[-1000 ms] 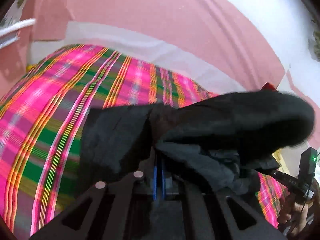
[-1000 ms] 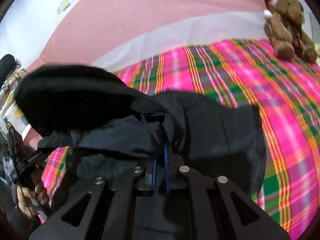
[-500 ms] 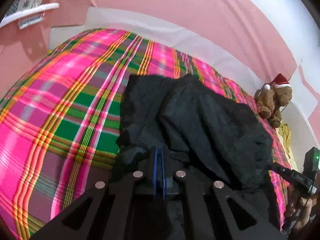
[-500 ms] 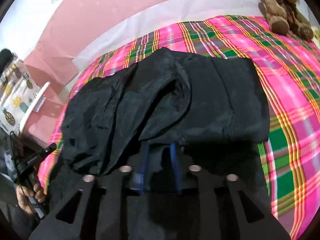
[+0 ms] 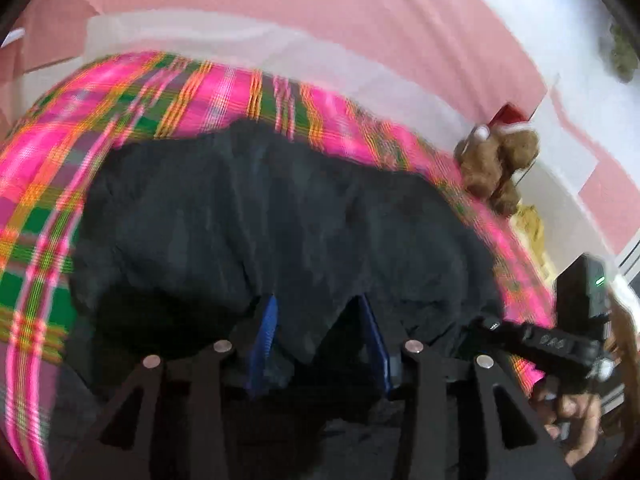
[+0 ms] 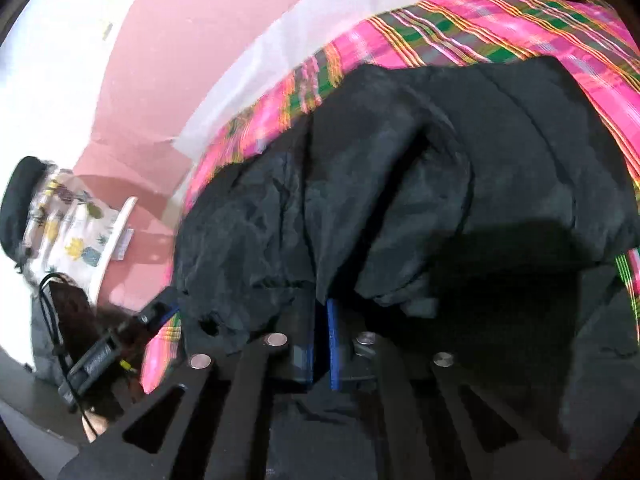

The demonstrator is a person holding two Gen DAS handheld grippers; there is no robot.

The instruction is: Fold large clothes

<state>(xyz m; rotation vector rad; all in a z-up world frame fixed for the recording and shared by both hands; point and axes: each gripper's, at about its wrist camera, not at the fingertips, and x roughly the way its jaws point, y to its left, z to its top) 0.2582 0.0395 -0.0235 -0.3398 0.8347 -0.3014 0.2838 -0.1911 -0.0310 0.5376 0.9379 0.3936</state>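
Observation:
A large black garment [image 5: 280, 216] lies folded over on a bed with a pink, green and yellow plaid cover [image 5: 48, 208]. It also shows in the right wrist view [image 6: 460, 168]. My left gripper [image 5: 318, 312] is open, its blue pads apart over the garment's near edge. My right gripper [image 6: 320, 312] has its blue pads close together with a fold of the black cloth hanging over their tips; the narrow gap looks empty. The right gripper also shows in the left wrist view [image 5: 532, 336] at the garment's right near corner.
A brown teddy bear [image 5: 496, 164] with a red hat sits at the far right of the bed. A pink and white wall [image 5: 320, 12] runs behind the bed. A pineapple-print cloth [image 6: 68, 232] hangs at the left beside the bed.
The garment's lifted half has been laid down over the rest on the bed. My left gripper has opened and let go of the cloth. The right pads opened, then came close together again.

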